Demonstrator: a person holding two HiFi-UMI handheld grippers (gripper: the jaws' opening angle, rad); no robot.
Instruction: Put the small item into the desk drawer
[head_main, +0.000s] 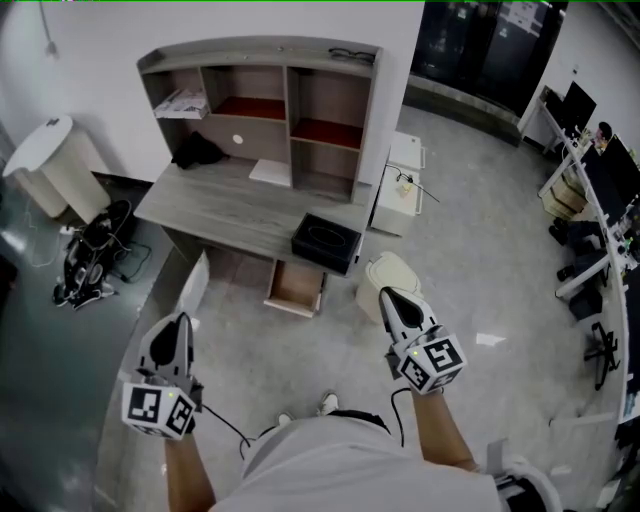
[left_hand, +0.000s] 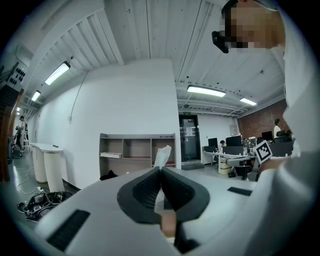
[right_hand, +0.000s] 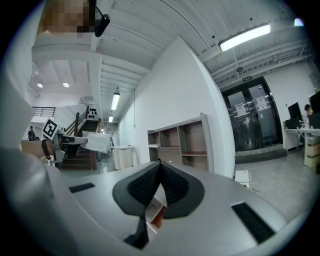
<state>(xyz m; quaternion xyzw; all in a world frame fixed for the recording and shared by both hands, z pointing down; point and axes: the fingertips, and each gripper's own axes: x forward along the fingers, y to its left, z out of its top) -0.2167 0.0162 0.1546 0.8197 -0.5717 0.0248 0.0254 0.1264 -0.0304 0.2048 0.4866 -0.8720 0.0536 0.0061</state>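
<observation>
A grey desk with a shelf hutch stands against the white wall. Below its front edge a wooden drawer is pulled open and looks empty. A black tissue box sits on the desk's right end, a flat white item lies near the hutch, and a black bundle rests at the back left. My left gripper hangs low at the left, far from the desk, jaws shut on nothing. My right gripper is at the right, also shut and empty, near the drawer's level.
A white bin stands on the floor right of the drawer. A low white cabinet is beside the desk. Cables and gear lie at the left, next to a white round container. Office desks line the right.
</observation>
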